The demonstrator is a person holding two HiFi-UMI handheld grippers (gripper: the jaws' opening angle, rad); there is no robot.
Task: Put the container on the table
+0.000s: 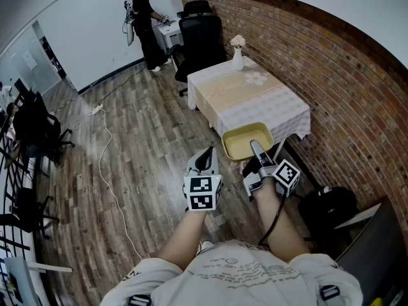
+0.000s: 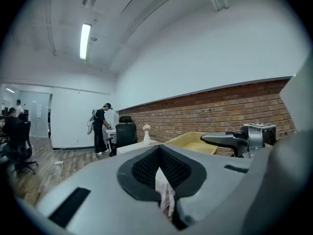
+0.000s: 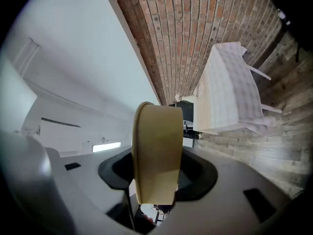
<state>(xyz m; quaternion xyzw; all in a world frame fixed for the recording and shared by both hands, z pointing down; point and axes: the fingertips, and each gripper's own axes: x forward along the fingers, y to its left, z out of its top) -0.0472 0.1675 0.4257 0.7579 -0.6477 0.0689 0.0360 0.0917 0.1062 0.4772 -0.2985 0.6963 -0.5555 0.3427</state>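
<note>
Right gripper (image 1: pixel 255 148) clamps smooth yellow rectangular container (image 1: pixel 238 143) by rim.

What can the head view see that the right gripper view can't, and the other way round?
Only the head view: the left gripper and the right gripper together, the person's arms, a white cable on the floor and a standing person far off. Only the right gripper view: its jaws clamped on the rim of the yellow rectangular plastic container, seen edge-on, and a glowing ceiling light. Both: that container, the table with a checked cloth, the red brick wall and the wooden floor.
</note>
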